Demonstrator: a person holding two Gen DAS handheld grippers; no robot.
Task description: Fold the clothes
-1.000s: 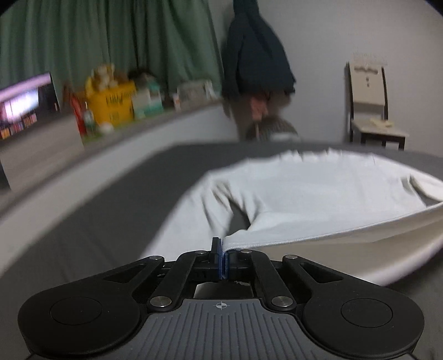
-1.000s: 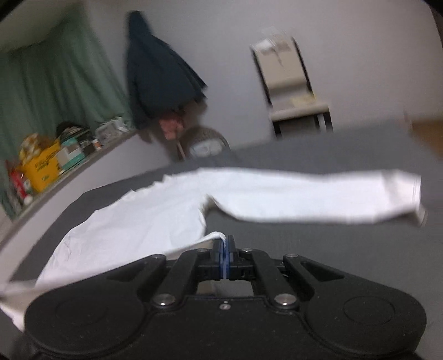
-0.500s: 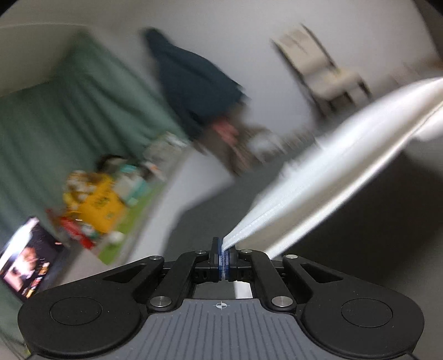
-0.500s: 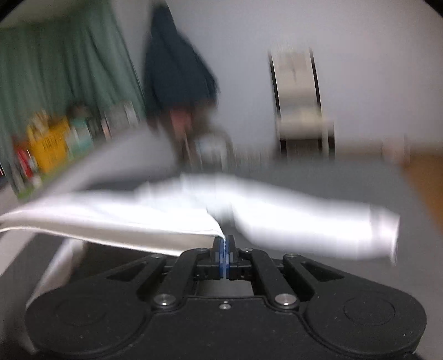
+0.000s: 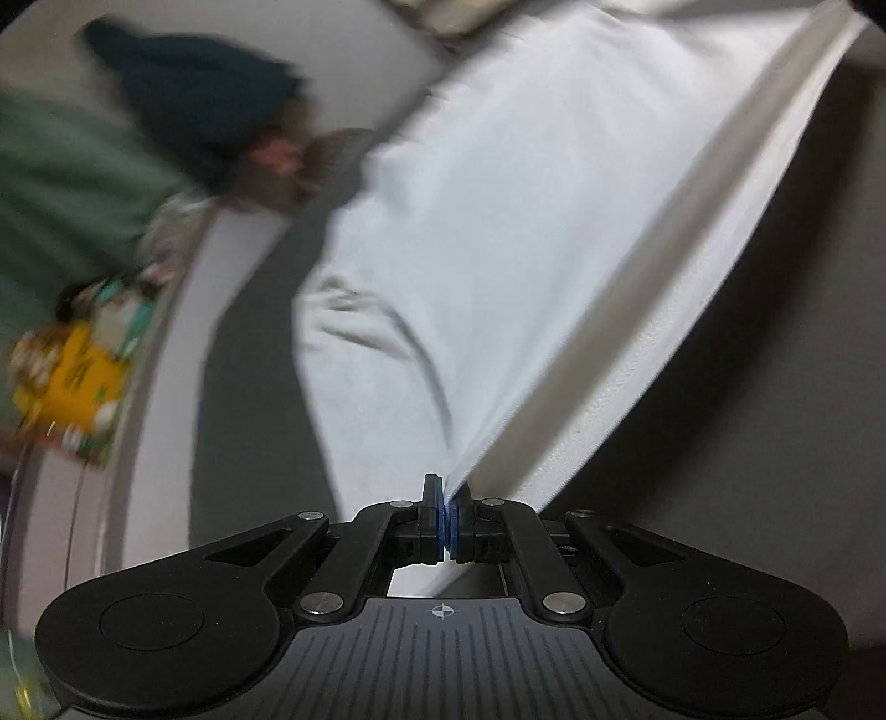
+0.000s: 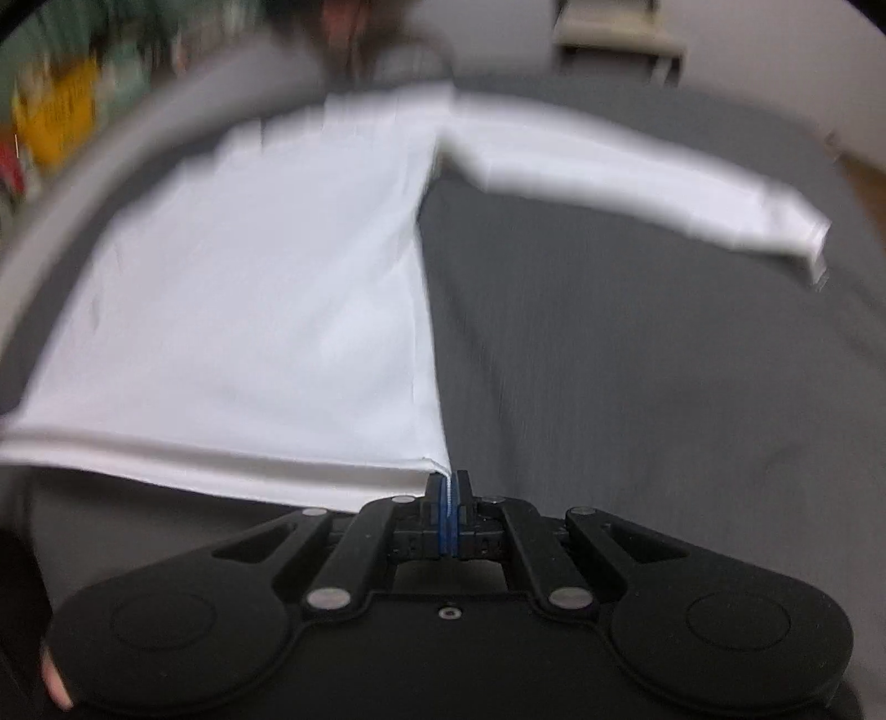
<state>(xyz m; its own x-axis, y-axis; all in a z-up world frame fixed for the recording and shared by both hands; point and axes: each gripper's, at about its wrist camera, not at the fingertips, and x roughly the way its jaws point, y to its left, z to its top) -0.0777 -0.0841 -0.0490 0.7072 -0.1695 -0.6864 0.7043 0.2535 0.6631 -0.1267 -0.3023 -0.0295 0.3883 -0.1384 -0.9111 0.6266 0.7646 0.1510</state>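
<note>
A white long-sleeved shirt (image 6: 266,310) lies spread over a dark grey surface (image 6: 637,387), one sleeve (image 6: 637,183) stretched out to the right. My right gripper (image 6: 449,498) is shut on the shirt's hem at its right corner. My left gripper (image 5: 447,504) is shut on the hem at the other corner of the shirt (image 5: 498,232), and the hem runs taut up to the right, lifted off the grey surface (image 5: 747,443). Both views are blurred by motion.
A ledge along the left holds a yellow box (image 5: 77,382) and other clutter by a green curtain (image 5: 61,183). A dark jacket (image 5: 205,94) hangs on the wall. A chair (image 6: 620,33) stands beyond the far edge.
Both grippers kept hold of the hem and have swung it out; the shirt body now lies flatter and spread, and the left view has rolled strongly.
</note>
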